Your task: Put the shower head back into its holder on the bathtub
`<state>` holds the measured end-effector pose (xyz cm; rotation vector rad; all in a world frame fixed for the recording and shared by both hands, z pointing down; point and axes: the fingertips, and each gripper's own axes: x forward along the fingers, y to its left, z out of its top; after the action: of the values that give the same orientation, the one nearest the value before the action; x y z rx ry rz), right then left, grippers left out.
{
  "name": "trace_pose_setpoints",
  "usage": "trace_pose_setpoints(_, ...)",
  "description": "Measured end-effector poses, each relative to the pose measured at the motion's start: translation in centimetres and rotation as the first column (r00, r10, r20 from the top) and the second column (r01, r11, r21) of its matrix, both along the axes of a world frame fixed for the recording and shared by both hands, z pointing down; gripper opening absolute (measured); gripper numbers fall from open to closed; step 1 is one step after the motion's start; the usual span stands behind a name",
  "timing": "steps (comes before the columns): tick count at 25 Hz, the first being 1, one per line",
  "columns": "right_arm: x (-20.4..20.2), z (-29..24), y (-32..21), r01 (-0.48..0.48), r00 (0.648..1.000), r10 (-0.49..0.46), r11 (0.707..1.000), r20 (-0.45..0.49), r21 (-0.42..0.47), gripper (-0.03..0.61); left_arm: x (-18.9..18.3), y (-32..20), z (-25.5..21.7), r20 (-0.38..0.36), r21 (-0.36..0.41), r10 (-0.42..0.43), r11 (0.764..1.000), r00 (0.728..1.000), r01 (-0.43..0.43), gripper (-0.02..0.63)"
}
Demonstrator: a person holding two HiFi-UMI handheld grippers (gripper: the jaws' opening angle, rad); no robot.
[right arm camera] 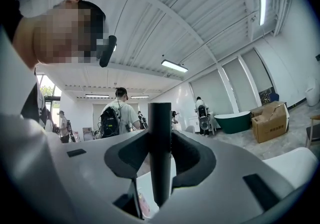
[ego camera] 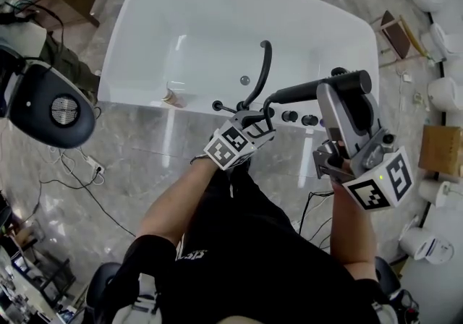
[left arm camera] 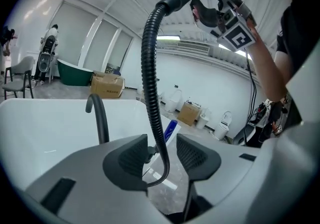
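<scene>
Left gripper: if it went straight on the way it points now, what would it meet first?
The black ribbed shower hose, hanging between the open jaws of the left gripper; behind it, probably the white bathtub.

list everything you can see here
bathtub: one, white, middle of the floor
faucet spout: one, black, tub's near rim
knobs: at least two, black, beside the spout
shower head: one, black, held above the tub's rim
hose: one, black, hanging from the shower head
toilets: several, white, right edge
cardboard box: one, brown, right edge
round device: one, black, left of tub
left gripper: one, grey, open around the hose
right gripper: one, grey, shut on the shower head
</scene>
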<state>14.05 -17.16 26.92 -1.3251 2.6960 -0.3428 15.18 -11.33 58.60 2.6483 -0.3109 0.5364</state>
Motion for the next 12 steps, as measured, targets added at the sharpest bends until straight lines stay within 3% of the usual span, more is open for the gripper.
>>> trace_pose_setpoints(6,-0.8,-2.0,1.0,0.026,1.000,-0.026,0.999,0.011,0.026,0.147,-0.5,-0.3,-1.9,-0.016,0.031,-0.043,0.999,0.999,0.043,0.086)
trace_pose_setpoints(12,-1.2,-3.4,1.4,0.041,0.999,-0.042,0.998,0.022,0.051,0.147,-4.2,-2.9,-4.7,-0.028,0.099,-0.161,0.982,0.986,0.163,0.072)
